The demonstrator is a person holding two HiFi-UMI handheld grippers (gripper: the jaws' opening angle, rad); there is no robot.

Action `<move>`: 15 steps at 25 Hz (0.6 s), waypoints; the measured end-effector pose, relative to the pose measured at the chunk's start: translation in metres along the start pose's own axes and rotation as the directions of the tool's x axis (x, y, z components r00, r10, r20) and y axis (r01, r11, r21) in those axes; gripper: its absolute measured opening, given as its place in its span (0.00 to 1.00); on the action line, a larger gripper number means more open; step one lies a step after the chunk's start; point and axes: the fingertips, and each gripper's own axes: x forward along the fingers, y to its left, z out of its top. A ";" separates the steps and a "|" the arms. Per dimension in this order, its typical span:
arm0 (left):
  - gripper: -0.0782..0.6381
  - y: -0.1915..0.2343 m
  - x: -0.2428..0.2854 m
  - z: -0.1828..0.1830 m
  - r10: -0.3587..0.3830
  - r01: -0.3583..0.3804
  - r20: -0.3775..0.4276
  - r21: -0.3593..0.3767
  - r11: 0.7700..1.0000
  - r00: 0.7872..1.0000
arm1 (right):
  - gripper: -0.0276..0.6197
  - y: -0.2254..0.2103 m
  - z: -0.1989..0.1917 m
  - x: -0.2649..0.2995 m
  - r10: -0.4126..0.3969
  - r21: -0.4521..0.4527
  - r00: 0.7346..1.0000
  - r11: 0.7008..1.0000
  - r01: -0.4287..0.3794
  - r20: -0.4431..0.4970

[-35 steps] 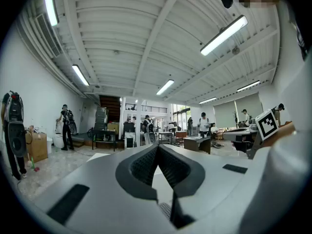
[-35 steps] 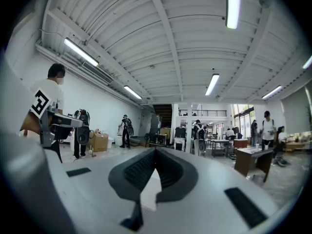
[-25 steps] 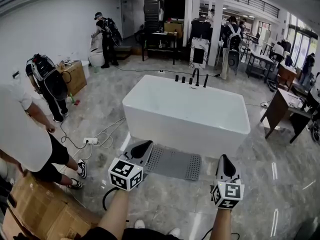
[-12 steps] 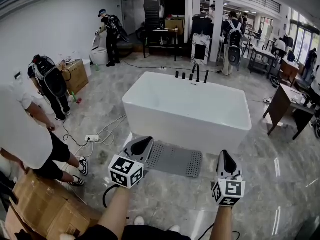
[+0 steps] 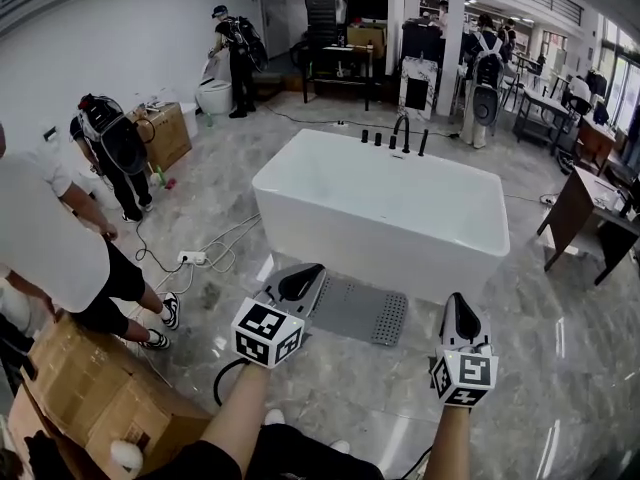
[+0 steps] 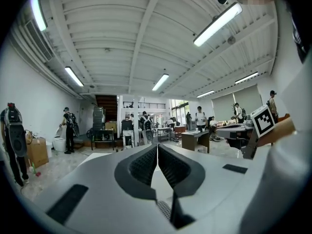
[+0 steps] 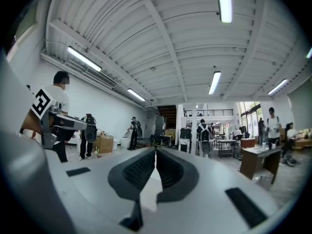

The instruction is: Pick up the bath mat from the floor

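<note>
Bath mat (image 5: 360,311): grey and perforated, lying flat on the floor (image 5: 560,328). Its far long edge is running along the foot of the bathtub (image 5: 385,208).
Bathtub: white and freestanding, standing just behind the mat. Black faucet fittings (image 5: 402,135) are rising from its far rim.
Left tongs (image 5: 300,282): pointing level toward the bathtub and overlapping the mat's left end in the head view. Whether they are touching the mat cannot be told. The jaws are pressing together, with nothing between them.
Right tongs (image 5: 459,320): pointing level, positioned to the right of the mat and apart from it. The jaws are meeting tip to tip and carrying nothing.
Floor: glossy grey marble, reflecting the ceiling lights. A white power strip (image 5: 190,257) with loose cables is lying left of the bathtub.
Cardboard box (image 5: 100,403): sitting at the lower left, near the left forearm.
Person in a white shirt (image 5: 45,248): bending over beside the cardboard box.
Toilet (image 5: 213,96): standing against the far wall, well apart from the mat.
</note>
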 end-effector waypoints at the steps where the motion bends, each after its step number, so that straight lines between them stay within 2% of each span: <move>1: 0.12 -0.004 0.002 0.000 -0.005 0.005 -0.007 0.013 1.000 1.000 | 0.08 -0.002 -0.001 0.001 0.004 0.001 1.000 1.000 -0.004 -0.002; 5: 0.12 -0.007 0.008 0.007 -0.004 0.005 -0.010 0.051 0.999 1.000 | 0.08 -0.008 0.003 0.003 0.010 -0.001 1.000 1.000 -0.010 0.013; 15: 0.12 0.029 0.023 -0.007 0.017 -0.017 -0.002 0.038 0.999 1.000 | 0.08 0.009 -0.010 0.045 0.056 -0.010 0.998 0.998 -0.056 0.019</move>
